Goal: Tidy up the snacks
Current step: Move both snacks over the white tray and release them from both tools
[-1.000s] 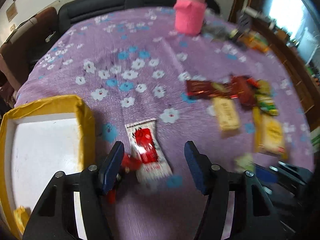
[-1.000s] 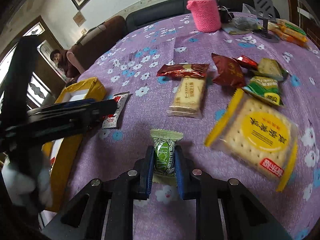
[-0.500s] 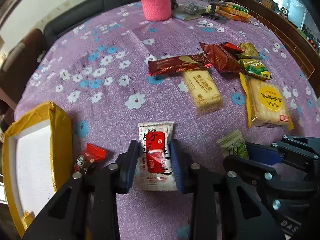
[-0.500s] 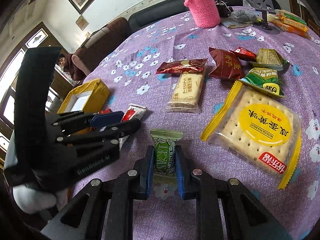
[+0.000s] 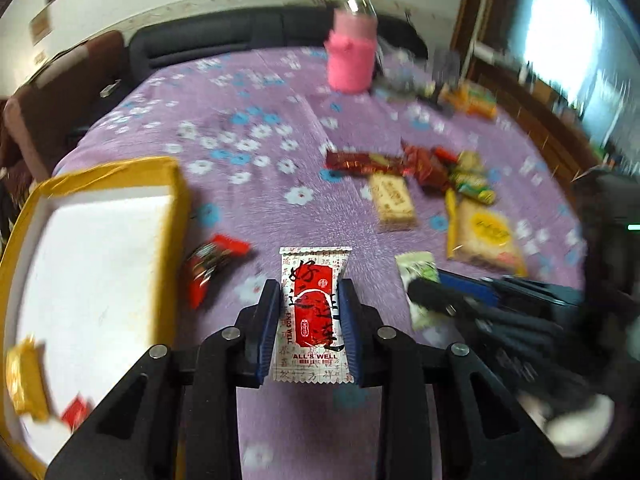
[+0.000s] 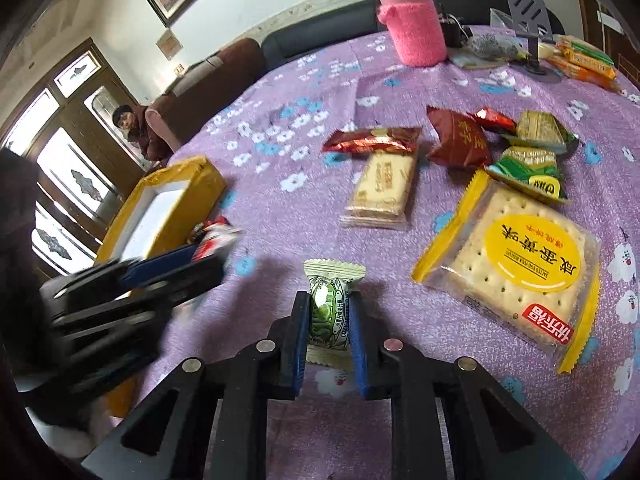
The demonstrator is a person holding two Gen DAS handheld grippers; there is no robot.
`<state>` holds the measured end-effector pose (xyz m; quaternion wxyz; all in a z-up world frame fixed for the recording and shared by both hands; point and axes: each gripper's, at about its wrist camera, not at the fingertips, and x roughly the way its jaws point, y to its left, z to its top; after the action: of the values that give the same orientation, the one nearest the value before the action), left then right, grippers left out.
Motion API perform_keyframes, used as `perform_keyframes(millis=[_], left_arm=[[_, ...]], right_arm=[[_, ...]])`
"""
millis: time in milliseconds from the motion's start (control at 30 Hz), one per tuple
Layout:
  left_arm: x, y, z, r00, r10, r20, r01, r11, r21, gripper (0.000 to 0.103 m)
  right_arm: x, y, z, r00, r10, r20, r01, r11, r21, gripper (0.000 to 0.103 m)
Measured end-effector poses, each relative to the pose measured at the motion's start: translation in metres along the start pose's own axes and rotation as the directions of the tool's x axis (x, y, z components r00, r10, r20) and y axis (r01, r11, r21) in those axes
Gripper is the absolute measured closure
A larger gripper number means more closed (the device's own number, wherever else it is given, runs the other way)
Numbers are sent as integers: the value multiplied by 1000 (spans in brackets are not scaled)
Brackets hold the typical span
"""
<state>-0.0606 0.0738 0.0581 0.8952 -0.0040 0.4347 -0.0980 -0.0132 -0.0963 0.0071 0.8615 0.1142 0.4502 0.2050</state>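
left gripper (image 5: 309, 312) clamped on red-white sachet (image 5: 311, 312), held near yellow box (image 5: 176, 184) | right gripper (image 6: 329, 320) clamped on green sachet (image 6: 328, 312) | both judged light, crinkly, slippery; mid-body grip advised

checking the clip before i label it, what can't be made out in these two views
- Yellow box contents, left wrist view: the frame's edge and motion blur hide most; only a yellow packet shows.
- Small red wrapper, right wrist view: blurred, partly behind the left gripper.
- Green candy, left wrist view: lower half covered by the right gripper.
- Far orange packets, left wrist view: print smeared.
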Motion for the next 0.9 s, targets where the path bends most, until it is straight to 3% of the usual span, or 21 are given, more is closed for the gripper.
perform_keyframes(millis=[133, 233, 467, 633, 900], left_arm=[[-53, 44, -22, 996, 0, 84, 10, 992, -124, 76], [-82, 83, -43, 991, 58, 119, -30, 975, -218, 76], [-90, 163, -90, 981, 180, 66, -139, 906, -400, 76], [-82, 175, -105, 976, 216, 41, -180, 892, -415, 76], [-92, 193, -119, 982, 172, 81, -116, 881, -459, 73]], right_arm=[[-10, 10, -2, 999, 6, 52, -4, 999, -37, 84], [-14, 22, -1, 998, -9, 66, 13, 998, -56, 84], [-23, 101, -7, 991, 130, 20, -126, 981, -150, 84], [2, 171, -13, 979, 191, -77, -204, 953, -225, 84], [50, 225, -30, 977, 146, -152, -185, 941, -284, 83]])
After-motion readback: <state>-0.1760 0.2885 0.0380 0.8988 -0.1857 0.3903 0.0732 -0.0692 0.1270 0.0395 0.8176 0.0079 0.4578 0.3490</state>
